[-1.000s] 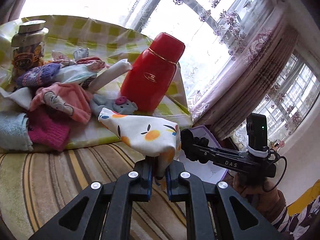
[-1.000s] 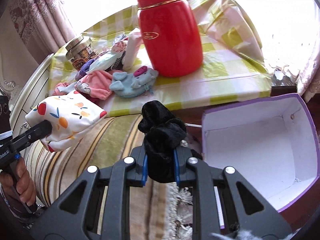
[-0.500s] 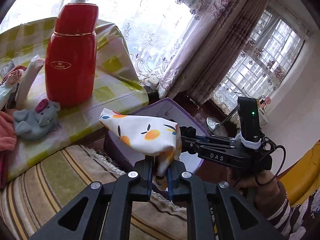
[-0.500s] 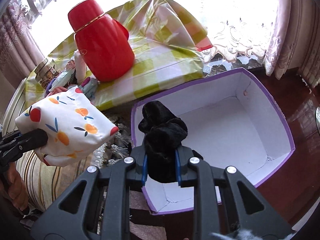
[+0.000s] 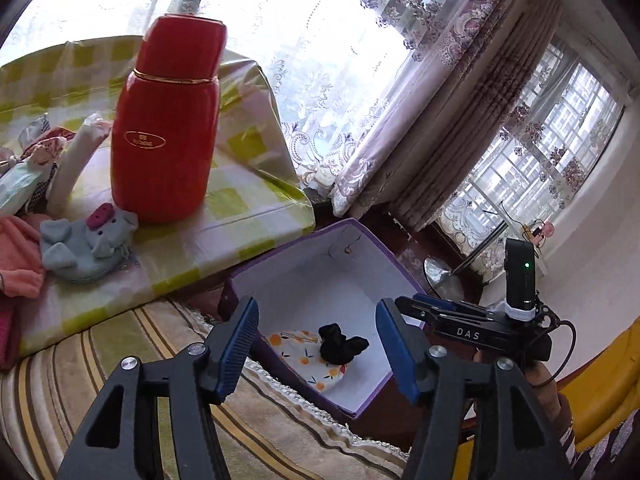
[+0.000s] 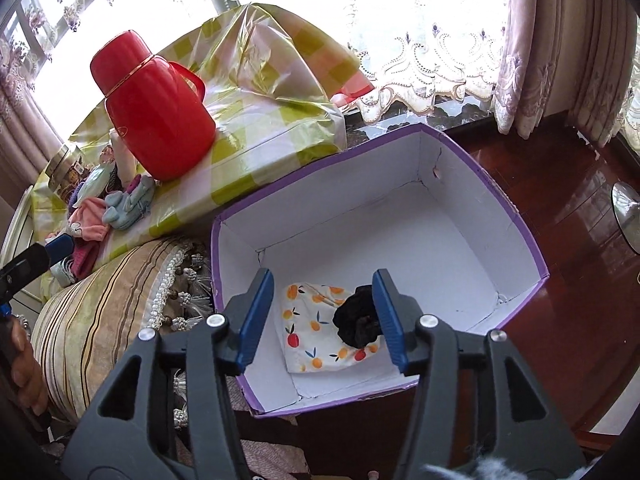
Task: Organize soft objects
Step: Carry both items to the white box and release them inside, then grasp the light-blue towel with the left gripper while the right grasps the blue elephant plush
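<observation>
Beside the checked table, the box [image 6: 516,216] holds cloth [image 6: 310,332] and black scrunchie [image 6: 356,322] at its near corner, both grippers [image 5: 316,344] [image 6: 322,316] spread empty above, suggesting a drop.

Left gripper [image 5: 316,344], fingers [image 5: 236,344] spread wide and empty, above a purple box [image 5: 376,396]. Inside the box a fruit-print cloth [image 5: 296,350] lies flat, with a black cloth [image 5: 340,348] resting on it. The right gripper [image 5: 404,308] reaches over the box's right rim. On the checked tabletop [image 5: 240,200] stand a red flask [image 5: 168,128] and, just beside it, a grey elephant toy [image 5: 84,244].
</observation>
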A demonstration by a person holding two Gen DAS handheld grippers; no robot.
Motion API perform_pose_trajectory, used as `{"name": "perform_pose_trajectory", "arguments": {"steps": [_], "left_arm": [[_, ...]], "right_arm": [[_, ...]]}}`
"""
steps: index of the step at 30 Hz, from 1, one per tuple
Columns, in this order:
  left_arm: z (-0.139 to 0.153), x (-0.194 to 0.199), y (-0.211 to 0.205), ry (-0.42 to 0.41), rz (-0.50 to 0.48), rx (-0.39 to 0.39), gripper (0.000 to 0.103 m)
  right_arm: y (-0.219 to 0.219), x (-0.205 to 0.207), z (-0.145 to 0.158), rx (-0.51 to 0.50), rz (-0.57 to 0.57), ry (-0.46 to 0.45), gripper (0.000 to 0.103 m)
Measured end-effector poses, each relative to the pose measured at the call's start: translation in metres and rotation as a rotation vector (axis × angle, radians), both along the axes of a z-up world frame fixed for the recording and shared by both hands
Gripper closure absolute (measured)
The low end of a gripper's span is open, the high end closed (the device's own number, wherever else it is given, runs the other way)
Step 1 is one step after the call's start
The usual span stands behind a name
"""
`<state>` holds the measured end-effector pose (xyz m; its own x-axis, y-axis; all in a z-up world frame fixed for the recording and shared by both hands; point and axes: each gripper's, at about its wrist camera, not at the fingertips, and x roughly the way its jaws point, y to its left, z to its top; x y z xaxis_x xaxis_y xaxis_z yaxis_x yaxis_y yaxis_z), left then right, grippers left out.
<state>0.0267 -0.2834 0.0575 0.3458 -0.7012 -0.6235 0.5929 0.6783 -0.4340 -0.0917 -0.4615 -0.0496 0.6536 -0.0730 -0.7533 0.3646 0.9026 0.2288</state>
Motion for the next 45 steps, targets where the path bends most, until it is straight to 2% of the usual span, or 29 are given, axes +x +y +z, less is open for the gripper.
{"name": "perform_pose_trajectory", "arguments": {"steps": [3,7,11,19,29,33,37,41,45], "left_arm": [[0.004,0.004,0.019,-0.053,0.065,0.001,0.039],[0.006,0.008,0.044,-0.104,0.127,0.060,0.038],[0.001,0.011,0.076,-0.097,0.199,0.109,0.038],[-0.010,0.013,0.150,-0.072,0.366,0.134,0.038],[-0.026,0.011,0.241,0.004,0.586,0.072,0.039],[-0.033,0.017,0.266,0.044,0.664,0.074,0.039],[-0.043,0.028,0.282,0.117,0.730,0.072,0.039],[-0.056,0.044,0.295,0.200,0.810,0.112,0.039],[-0.067,0.061,0.313,0.284,0.881,0.064,0.038]], "right_arm": [[-0.005,-0.003,0.004,-0.022,-0.019,-0.002,0.045],[-0.006,-0.004,0.009,-0.042,-0.028,-0.009,0.045],[0.003,0.000,0.012,-0.030,0.007,-0.022,0.045],[0.030,0.016,0.012,-0.014,0.080,-0.011,0.045],[0.078,0.049,0.012,-0.022,0.199,0.028,0.045],[0.103,0.066,0.008,-0.030,0.260,0.050,0.045],[0.126,0.083,0.006,-0.035,0.314,0.064,0.045],[0.147,0.100,0.005,-0.044,0.364,0.074,0.045],[0.167,0.118,0.005,-0.057,0.405,0.079,0.044]]}}
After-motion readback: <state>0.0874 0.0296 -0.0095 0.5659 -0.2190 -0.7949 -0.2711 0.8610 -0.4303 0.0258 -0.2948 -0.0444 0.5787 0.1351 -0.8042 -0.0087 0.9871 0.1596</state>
